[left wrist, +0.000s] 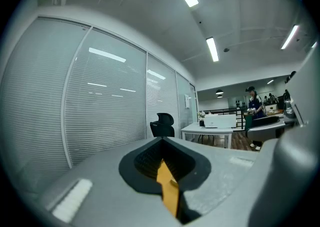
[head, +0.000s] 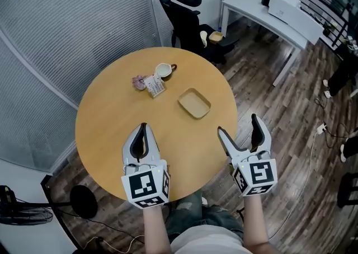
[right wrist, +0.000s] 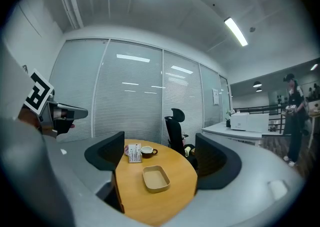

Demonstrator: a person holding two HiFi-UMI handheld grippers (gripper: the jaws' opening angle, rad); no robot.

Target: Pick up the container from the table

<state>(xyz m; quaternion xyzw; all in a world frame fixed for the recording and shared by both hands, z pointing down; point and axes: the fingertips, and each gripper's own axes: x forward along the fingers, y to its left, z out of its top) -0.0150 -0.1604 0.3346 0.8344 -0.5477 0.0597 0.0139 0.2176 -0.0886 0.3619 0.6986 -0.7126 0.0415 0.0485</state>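
- Sitting flat on the round wooden table (head: 106,124), the container (head: 194,103) is showing as a shallow, empty tan tray with rounded corners, a little right of the table's middle in the head view.
- The right gripper (head: 239,125) is hovering at the table's near right edge with its jaws standing wide apart and gripping nothing. One jaw is hanging over the wood, the other over the dark plank floor (head: 291,135).
- In the right gripper view the container is appearing in the gap between the two jaws, but farther along the table, well apart from the pads.
- The left gripper (head: 143,128) is hovering over the near part of the table with its jaws closed together. In the left gripper view only a thin sliver of wood is showing between them, and they are holding nothing.
- The container is lying ahead of both grippers, nearer the right one, touching neither.
- A cup (head: 164,70) with a dark handle is standing farther across the table than the container. A small printed packet (head: 155,85) is lying just beside the cup, with a pinkish item (head: 138,81) close against it that I cannot identify.
- A black office chair (head: 187,9) is standing beyond the table, and a white desk (head: 263,15) is carrying a white box-shaped machine (head: 285,4).
- A person (right wrist: 292,116) is standing far off in the room in the right gripper view.
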